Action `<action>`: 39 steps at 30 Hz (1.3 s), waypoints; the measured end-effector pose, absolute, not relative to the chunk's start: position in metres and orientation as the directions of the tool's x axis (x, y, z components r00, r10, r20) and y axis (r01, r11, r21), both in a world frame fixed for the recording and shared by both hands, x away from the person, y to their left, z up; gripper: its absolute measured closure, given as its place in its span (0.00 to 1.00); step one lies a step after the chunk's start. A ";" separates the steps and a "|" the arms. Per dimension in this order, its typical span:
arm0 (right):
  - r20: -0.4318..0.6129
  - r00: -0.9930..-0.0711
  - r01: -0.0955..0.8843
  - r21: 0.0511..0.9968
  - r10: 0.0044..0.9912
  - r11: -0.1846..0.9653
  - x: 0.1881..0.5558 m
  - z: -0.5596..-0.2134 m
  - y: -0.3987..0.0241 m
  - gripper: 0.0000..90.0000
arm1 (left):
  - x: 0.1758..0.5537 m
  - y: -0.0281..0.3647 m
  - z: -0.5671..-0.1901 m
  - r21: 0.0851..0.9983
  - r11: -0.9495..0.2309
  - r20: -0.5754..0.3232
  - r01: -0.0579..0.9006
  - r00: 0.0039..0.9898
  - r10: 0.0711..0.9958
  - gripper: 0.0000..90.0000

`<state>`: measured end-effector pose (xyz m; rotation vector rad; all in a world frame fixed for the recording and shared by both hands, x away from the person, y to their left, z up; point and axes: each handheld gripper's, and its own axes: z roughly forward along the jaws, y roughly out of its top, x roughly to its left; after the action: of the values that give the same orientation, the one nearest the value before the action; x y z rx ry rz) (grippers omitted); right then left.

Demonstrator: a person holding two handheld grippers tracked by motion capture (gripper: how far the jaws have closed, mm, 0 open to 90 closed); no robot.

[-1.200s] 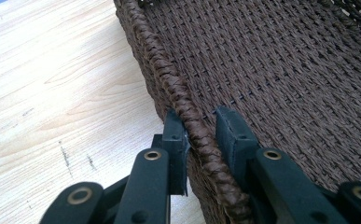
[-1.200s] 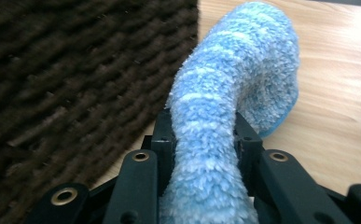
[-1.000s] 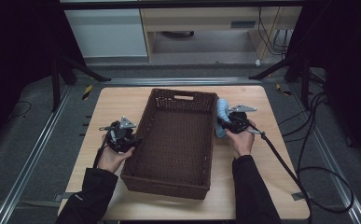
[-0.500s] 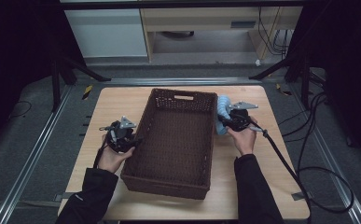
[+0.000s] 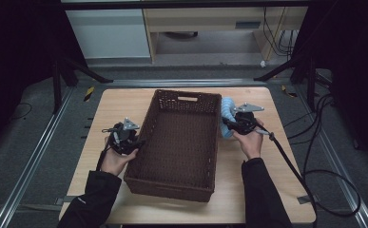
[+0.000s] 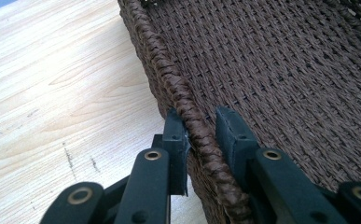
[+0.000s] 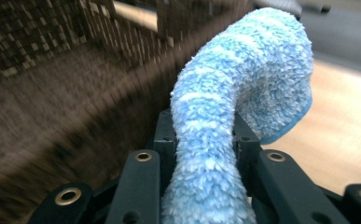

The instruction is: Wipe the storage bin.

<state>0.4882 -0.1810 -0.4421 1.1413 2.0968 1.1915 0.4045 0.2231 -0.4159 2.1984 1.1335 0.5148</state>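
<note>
blue cloth (image 7: 225,121) pinched between right gripper (image 7: 201,135) fingers

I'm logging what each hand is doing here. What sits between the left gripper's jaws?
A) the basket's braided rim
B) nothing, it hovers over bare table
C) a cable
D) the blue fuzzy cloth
A: in the left gripper view, the left gripper straddles the braided rim of the basket, one jaw outside and one inside; the blue cloth is in the right gripper.
</note>
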 end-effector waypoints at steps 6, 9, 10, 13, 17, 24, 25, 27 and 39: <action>-0.030 -0.548 0.406 0.864 0.836 0.297 0.487 -0.426 -0.181 0.79 | 0.406 0.222 -0.416 0.667 -0.452 0.070 0.592 0.555 0.829 0.82; -0.030 -0.554 0.424 0.850 0.832 0.313 0.486 -0.437 -0.181 0.79 | 0.407 0.221 -0.416 0.670 -0.448 0.070 0.592 0.551 0.832 0.82; -0.022 -0.554 0.434 0.845 0.832 0.312 0.486 -0.442 -0.181 0.79 | 0.408 0.221 -0.416 0.669 -0.449 0.070 0.592 0.551 0.832 0.82; -0.014 -0.555 0.470 0.820 0.832 0.327 0.484 -0.460 -0.181 0.79 | 0.411 0.221 -0.416 0.674 -0.441 0.062 0.592 0.549 0.833 0.82; -0.028 -0.560 0.510 0.776 0.828 0.371 0.484 -0.481 -0.179 0.79 | 0.412 0.220 -0.416 0.672 -0.447 0.070 0.591 0.551 0.832 0.82; -0.010 -0.584 0.466 0.815 0.812 0.345 0.477 -0.462 -0.178 0.79 | 0.414 0.220 -0.416 0.674 -0.443 0.068 0.592 0.547 0.835 0.82; -0.018 -0.586 0.444 0.829 0.810 0.340 0.475 -0.452 -0.179 0.79 | 0.414 0.219 -0.416 0.673 -0.443 0.069 0.593 0.545 0.835 0.82; -0.029 -0.589 0.418 0.844 0.808 0.336 0.471 -0.439 -0.180 0.79 | 0.415 0.219 -0.416 0.673 -0.442 0.070 0.594 0.543 0.837 0.82; -0.035 -0.600 0.466 0.797 0.799 0.385 0.464 -0.465 -0.176 0.79 | 0.417 0.217 -0.414 0.664 -0.448 0.110 0.599 0.514 0.851 0.70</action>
<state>0.4645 -0.1758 -0.4655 1.0914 2.2335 1.0864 0.4170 0.2172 -0.4143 2.1965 1.1789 0.5896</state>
